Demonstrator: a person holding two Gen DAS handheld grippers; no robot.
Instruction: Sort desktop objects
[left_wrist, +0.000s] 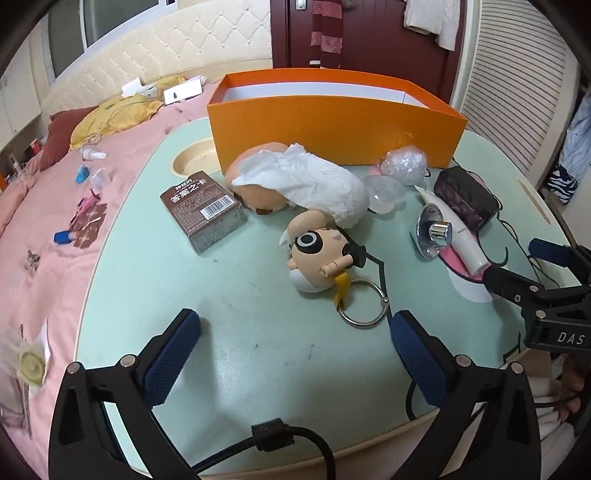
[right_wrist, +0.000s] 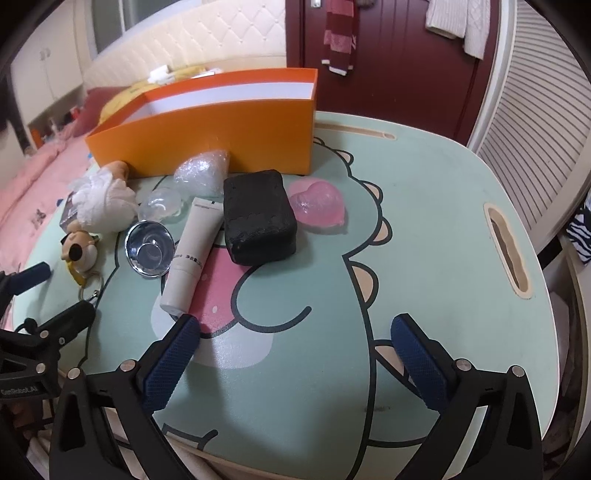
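Observation:
An open orange box (left_wrist: 332, 122) (right_wrist: 207, 136) stands at the back of the green lap table (left_wrist: 240, 350). In front of it lie a brown card box (left_wrist: 203, 212), a plush toy under a white tissue (left_wrist: 303, 184), a cartoon keychain figure (left_wrist: 321, 254) with a metal ring, clear plastic shells (right_wrist: 201, 171), a silver dish (right_wrist: 149, 247), a white tube (right_wrist: 192, 251), a black pouch (right_wrist: 260, 218) and a pink heart (right_wrist: 319, 203). My left gripper (left_wrist: 295, 354) is open and empty, just short of the keychain. My right gripper (right_wrist: 295, 354) is open and empty, near the tube's cap.
The table sits on a bed with pink bedding (left_wrist: 44, 236) strewn with small items. A cup hole (left_wrist: 194, 158) is at the table's back left, a slot (right_wrist: 508, 251) at its right. A dark red door (right_wrist: 399, 55) stands behind.

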